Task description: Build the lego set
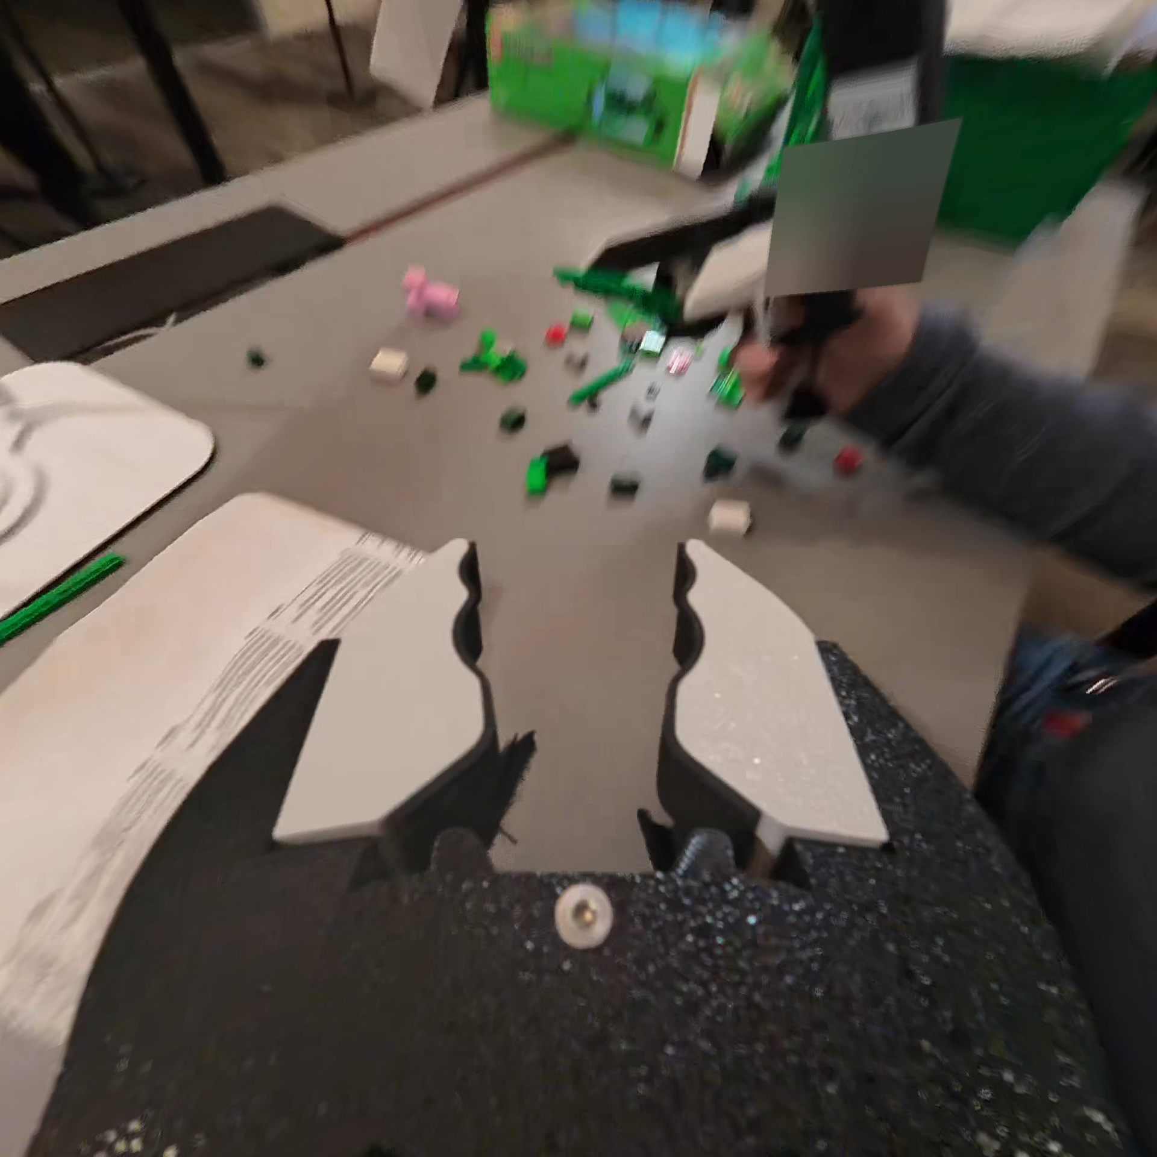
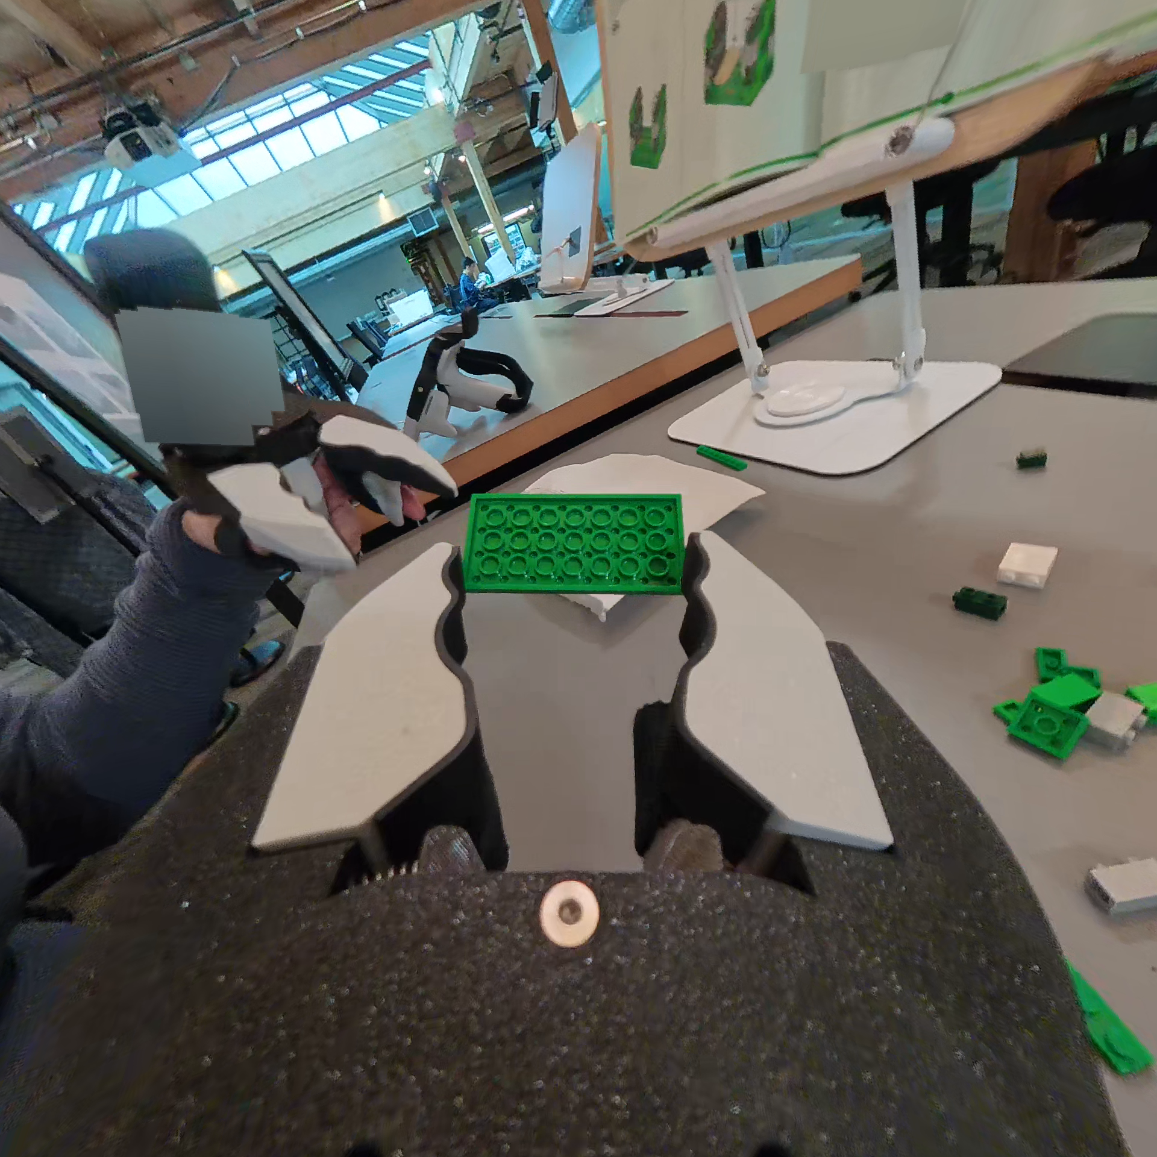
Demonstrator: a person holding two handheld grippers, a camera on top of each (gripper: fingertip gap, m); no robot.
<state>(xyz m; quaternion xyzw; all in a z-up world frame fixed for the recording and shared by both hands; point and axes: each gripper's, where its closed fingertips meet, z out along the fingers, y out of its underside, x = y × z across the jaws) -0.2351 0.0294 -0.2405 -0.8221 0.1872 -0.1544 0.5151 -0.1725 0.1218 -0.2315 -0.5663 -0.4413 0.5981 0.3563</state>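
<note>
The right hand-held gripper (image 2: 573, 566) is clamped on a big green plate (image 2: 573, 543). Its two white fingers (image 2: 388, 676) press on the short ends of the plate and hold it up above the gray table (image 2: 845, 563). The plate is turned so its hollow round rings face the camera. Right behind the plate lies a piece of white paper (image 2: 651, 479) on the table.

The left hand-held gripper (image 1: 576, 563) has its fingers apart with nothing between them. It hangs over the table near the front edge. That view is blurry. In the right wrist view it shows up on the left side, held up in a hand with a dark sleeve (image 2: 125, 657).

Many small lego pieces lie on the table. To the right of the plate there is a white brick (image 2: 1027, 565), a dark green brick (image 2: 980, 603) and a little heap of bright green pieces (image 2: 1052, 710). In the left wrist view more green, black, white and red bits are spread out, and a small pink figure (image 1: 429, 297) stands apart from them.

Farther back a white stand (image 2: 839, 413) sits on the table and holds up an open booklet (image 2: 720, 106) with green pictures. A thin green piece (image 2: 721, 457) lies on the stand's base. A green box (image 1: 601, 81) stands at the far side of the table.
</note>
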